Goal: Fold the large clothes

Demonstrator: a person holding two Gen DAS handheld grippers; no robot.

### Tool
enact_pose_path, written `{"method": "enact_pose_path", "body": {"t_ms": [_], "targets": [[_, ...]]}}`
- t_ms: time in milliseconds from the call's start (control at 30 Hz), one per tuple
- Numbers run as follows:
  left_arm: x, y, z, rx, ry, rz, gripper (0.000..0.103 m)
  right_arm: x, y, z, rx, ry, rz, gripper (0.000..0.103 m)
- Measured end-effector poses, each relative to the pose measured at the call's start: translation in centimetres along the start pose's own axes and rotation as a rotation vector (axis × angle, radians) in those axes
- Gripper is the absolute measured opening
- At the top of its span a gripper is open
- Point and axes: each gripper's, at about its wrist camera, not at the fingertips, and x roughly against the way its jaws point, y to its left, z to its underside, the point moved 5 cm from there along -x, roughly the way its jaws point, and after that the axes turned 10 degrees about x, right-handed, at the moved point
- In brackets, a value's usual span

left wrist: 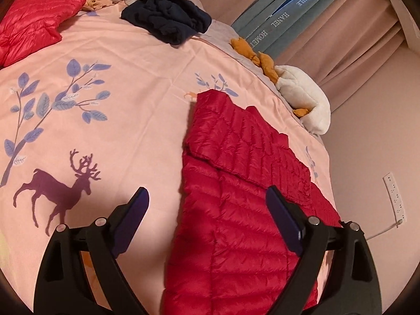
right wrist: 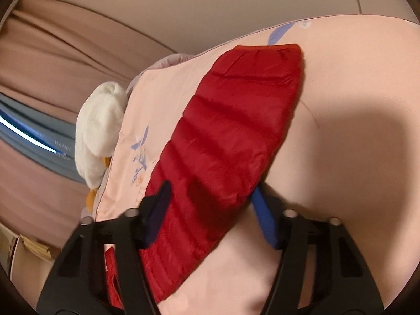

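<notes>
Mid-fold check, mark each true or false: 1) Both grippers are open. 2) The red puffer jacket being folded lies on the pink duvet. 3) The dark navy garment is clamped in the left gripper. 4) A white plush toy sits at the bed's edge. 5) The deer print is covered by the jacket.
1) True: the left gripper and right gripper both stand open.
2) True: the red puffer jacket lies flat on the pink duvet.
3) False: the dark navy garment lies heaped far up the bed, untouched.
4) True: the white plush toy lies there.
5) False: the deer print is uncovered, beside the jacket.
</notes>
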Motion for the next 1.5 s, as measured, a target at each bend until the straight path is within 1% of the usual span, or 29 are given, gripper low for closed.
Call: {"method": "enact_pose_path", "body": {"t_ms": [33,67,100,133,167,200,233,267,300,367,433,500,600,633,733,767,800,867,900,933,1000,1033,1067,1133,1167,1233,1267,1367,1500], "targets": [[0.0,-0.2,0.0,-0.003,0.000,0.000,0.091,-0.2,-0.2,-0.1,-0.003,-0.001,0.014,0.042],[-0.1,-0.6,0.1,-0.009,0.000,-0.003,0.091,-0.4,-0.5,-0.1,-0.009,-0.003,0.029,0.031],[-0.2,-0.8,0.1,-0.014,0.001,-0.001,0.091,-0.5,-0.7,-0.1,-0.014,-0.004,0.036,0.024],[-0.3,-1.1,0.2,-0.019,0.003,0.004,0.091,-0.6,-1.0,-0.1,-0.021,-0.008,0.036,0.021],[-0.5,-1.4,0.3,-0.024,0.007,0.010,0.091,-0.5,-1.2,-0.1,-0.028,-0.013,0.039,0.015],[-0.7,-1.7,0.5,-0.028,0.011,0.014,0.091,-0.3,-1.4,-0.2,-0.030,-0.018,0.043,0.012],[-0.9,-2.1,0.6,-0.033,0.019,0.019,0.091,-0.1,-1.2,-0.2,-0.022,-0.022,0.051,0.011],[-1.1,-2.4,0.8,-0.035,0.025,0.024,0.091,0.1,-0.7,-0.2,-0.001,-0.031,0.068,0.007],[-1.4,-2.8,1.0,-0.038,0.037,0.031,0.091,0.7,0.5,-0.4,0.056,-0.058,0.089,0.005],[-2.1,-3.6,1.5,-0.045,0.065,0.046,0.091,1.9,3.6,-0.5,0.178,-0.117,0.088,0.004],[-2.7,-4.5,2.1,-0.055,0.089,0.063,0.091,3.6,7.9,-0.2,0.338,-0.174,0.056,0.004],[-3.4,-5.9,2.9,-0.083,0.113,0.086,0.091,4.8,11.9,0.6,0.467,-0.201,0.001,0.004],[-4.0,-7.3,3.7,-0.096,0.144,0.123,0.091,6.5,18.6,3.4,0.682,-0.222,-0.094,0.004],[-4.2,-7.7,4.0,-0.096,0.158,0.137,0.091,7.0,21.1,5.1,0.767,-0.216,-0.145,0.004],[-5.1,-9.0,5.4,-0.098,0.211,0.182,0.091,7.3,25.9,10.3,0.932,-0.160,-0.245,0.004],[-5.4,-9.2,5.9,-0.097,0.225,0.191,0.091,7.2,27.0,12.3,0.985,-0.137,-0.267,0.004],[-5.8,-9.5,6.4,-0.095,0.245,0.205,0.091,7.2,27.6,13.7,1.016,-0.121,-0.281,0.005],[-6.6,-10.1,7.4,-0.086,0.290,0.231,0.091,6.5,29.2,18.4,1.113,-0.054,-0.331,0.006],[-7.0,-10.4,7.9,-0.082,0.308,0.244,0.091,6.2,29.6,20.2,1.148,-0.028,-0.339,0.007],[-7.4,-10.6,8.2,-0.078,0.326,0.257,0.091,5.5,29.9,22.6,1.198,0.010,-0.340,0.008],[-8.3,-11.3,9.0,-0.071,0.355,0.281,0.091,4.6,30.0,25.6,1.264,0.057,-0.328,0.011],[-8.7,-11.5,9.2,-0.068,0.365,0.285,0.091,3.8,29.9,27.6,1.316,0.091,-0.310,0.011],[-9.1,-11.7,9.3,-0.060,0.373,0.287,0.091,3.5,29.6,28.9,1.345,0.116,-0.306,0.012],[-9.9,-12.0,9.5,-0.044,0.397,0.307,0.091,2.9,28.9,31.3,1.401,0.170,-0.290,0.026],[-10.3,-12.1,9.6,-0.032,0.407,0.315,0.091,3.1,28.5,31.8,1.417,0.183,-0.279,0.036],[-11.2,-12.3,9.5,-0.007,0.422,0.340,0.091,3.2,28.1,32.7,1.445,0.197,-0.268,0.042],[-11.7,-12.3,9.4,0.014,0.429,0.352,0.091,3.7,27.9,32.7,1.450,0.192,-0.260,0.049],[-13.3,-12.3,8.8,0.082,0.452,0.389,0.091,5.7,27.5,31.9,1.437,0.173,-0.276,0.053],[-15.6,-12.7,8.0,0.132,0.469,0.394,0.091,7.7,26.8,30.3,1.400,0.142,-0.270,0.056]]}}
